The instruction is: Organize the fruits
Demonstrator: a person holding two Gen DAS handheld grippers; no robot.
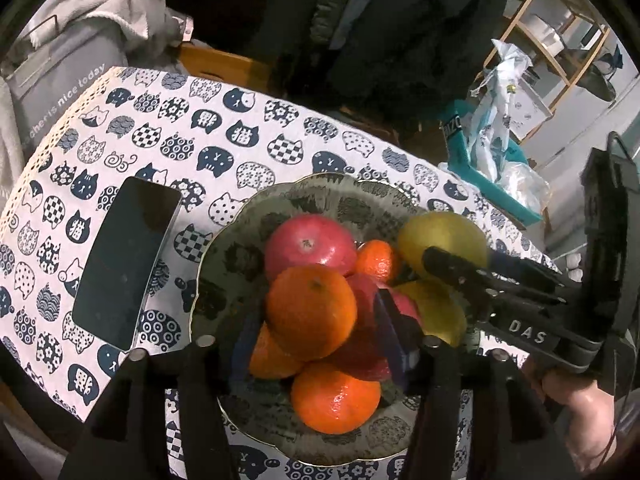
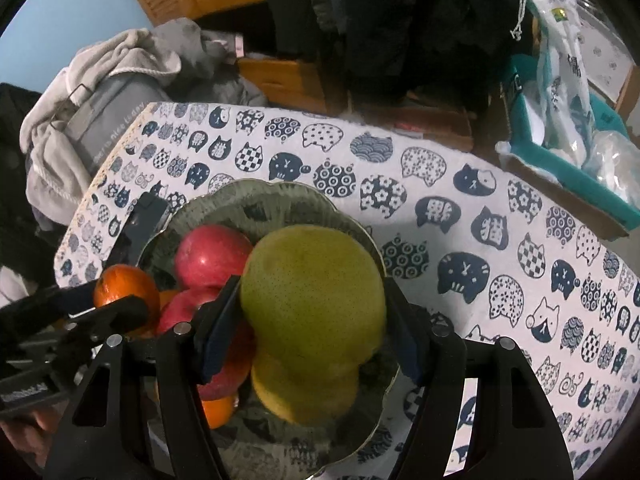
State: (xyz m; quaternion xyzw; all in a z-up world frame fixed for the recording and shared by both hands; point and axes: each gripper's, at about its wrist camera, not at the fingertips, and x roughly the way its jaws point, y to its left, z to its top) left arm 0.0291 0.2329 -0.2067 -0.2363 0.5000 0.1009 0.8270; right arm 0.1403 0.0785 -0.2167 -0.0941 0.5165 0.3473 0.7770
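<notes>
A grey patterned bowl (image 1: 320, 184) (image 2: 260, 192) on the cat-print tablecloth holds a red apple (image 1: 308, 244), several oranges and a yellow pear (image 1: 436, 308). In the left wrist view my left gripper (image 1: 316, 320) stands open, and the top orange (image 1: 312, 312) sits between its blue pads with a small gap on each side. My right gripper (image 2: 314, 300) is shut on a large green pear (image 2: 312, 272) just over the bowl's right half. The same pear (image 1: 440, 236) shows in the left wrist view, with the right gripper's fingers (image 1: 460, 272) around it.
A dark phone (image 1: 128, 264) lies on the tablecloth (image 2: 480, 240) just left of the bowl. A teal box (image 2: 560, 152) of plastic bags stands past the table's far right edge. Grey clothes (image 1: 80, 40) are piled beyond its far left corner.
</notes>
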